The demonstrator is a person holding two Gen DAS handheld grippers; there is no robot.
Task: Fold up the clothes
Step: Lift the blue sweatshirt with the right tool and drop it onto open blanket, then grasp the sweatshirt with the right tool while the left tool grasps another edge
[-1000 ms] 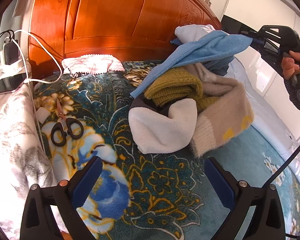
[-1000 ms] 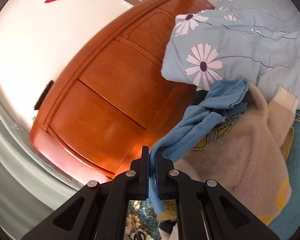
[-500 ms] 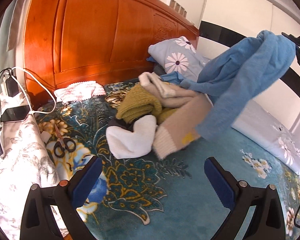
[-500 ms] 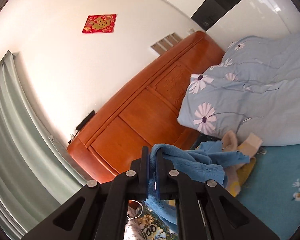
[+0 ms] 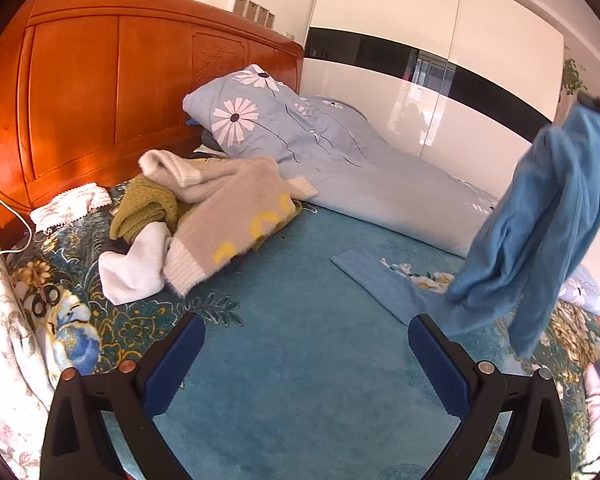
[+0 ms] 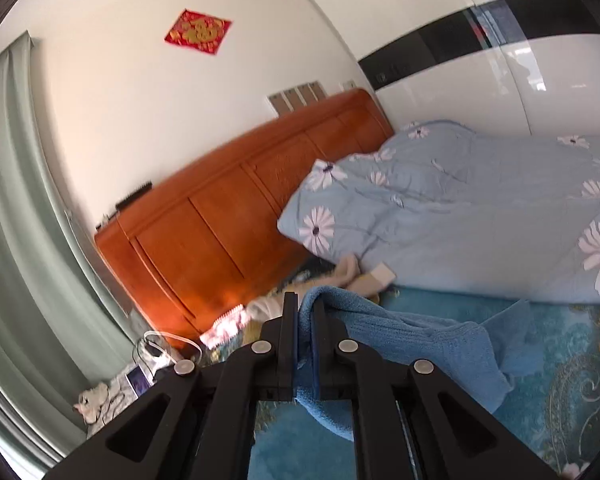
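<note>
So the blue garment is hanging off to the right of the left tool, a bit further out, dangling from the right tool, which is clamped tight on a bunched bit of it near the top. Its long axis runs pretty much straight down, with the bottom ends just above the bed, maybe brushing it, hard to tell. The left tool is wide open with nothing in it, hovering low over the bedspread, so my guess is it's the one that needs to swing right and catch a loose lower edge to spread the thing out flat.

The bare teal patch between the two tools looks like the obvious spot to lay it. The rest of the clothes pile sits far left by the wooden headboard, with a flowery duvet along the far side and a white wardrobe behind. Scissors lie at the left edge, well clear.
</note>
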